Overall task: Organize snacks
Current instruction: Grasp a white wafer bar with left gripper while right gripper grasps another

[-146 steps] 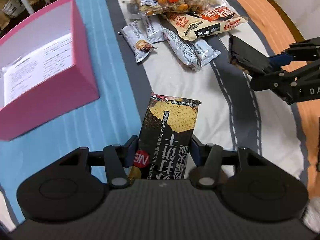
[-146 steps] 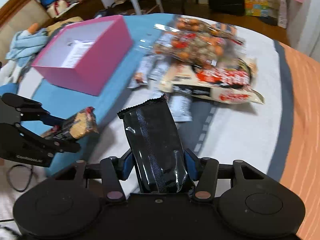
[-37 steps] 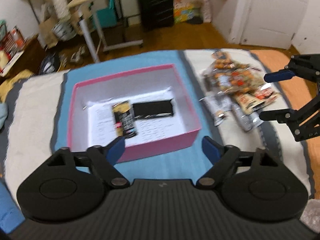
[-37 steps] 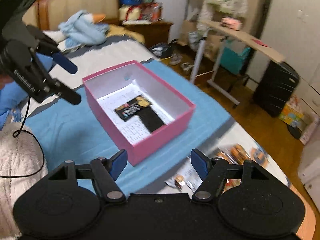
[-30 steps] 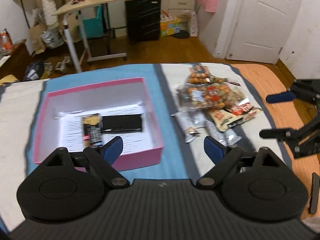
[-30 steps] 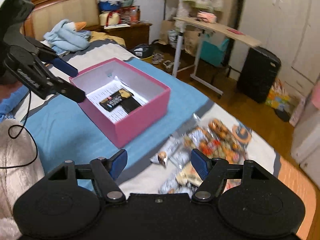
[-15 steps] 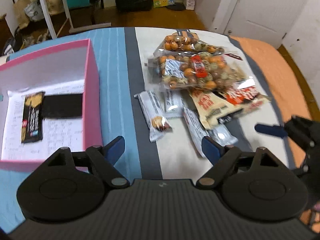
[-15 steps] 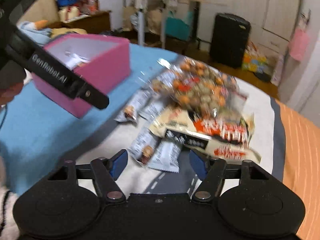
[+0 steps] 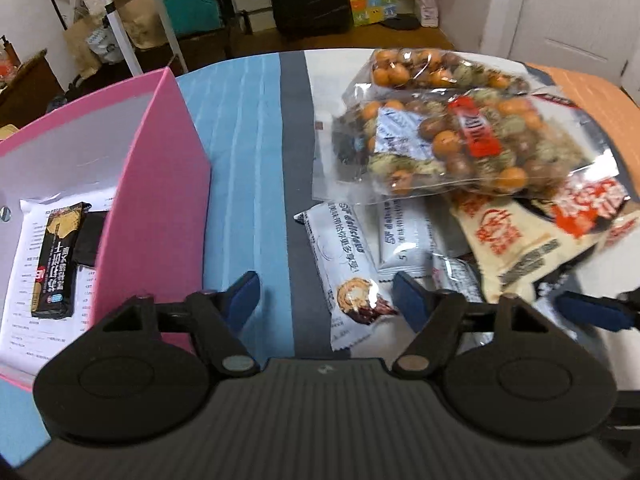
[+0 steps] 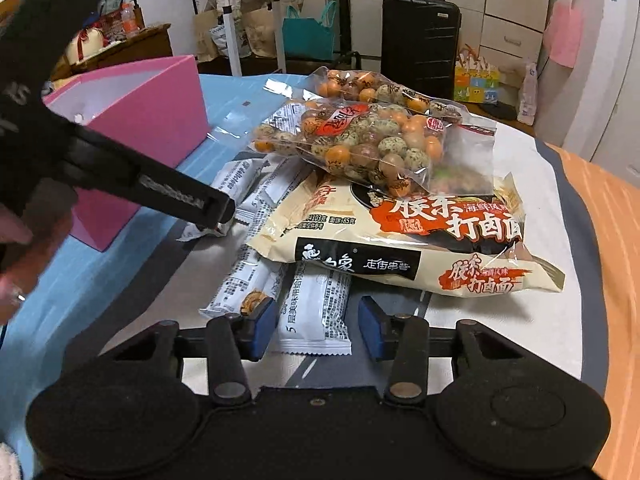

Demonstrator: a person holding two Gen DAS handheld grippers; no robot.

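Observation:
A pink box (image 9: 156, 184) stands at the left and holds a black-and-yellow cracker pack (image 9: 58, 260) and a black pack (image 9: 90, 240). To its right lies a snack pile: two clear bags of coated nuts (image 9: 452, 136), a cream noodle pack (image 10: 404, 248) and several white biscuit bars. My left gripper (image 9: 324, 300) is open, its jaws either side of a white bar (image 9: 348, 268). My right gripper (image 10: 318, 326) is open, its jaws either side of another white bar (image 10: 316, 308). The left gripper's finger (image 10: 184, 200) shows in the right wrist view.
The snacks lie on a bed cover striped blue, grey, white and orange (image 9: 248, 136). Behind the bed stand a black suitcase (image 10: 420, 40), a folding desk (image 10: 256, 8) and a white door (image 9: 576, 12).
Both grippers have dropped down and closed in on the snack pile. Each now has a white bar between its open jaws. The box has slid to the left edge of view.

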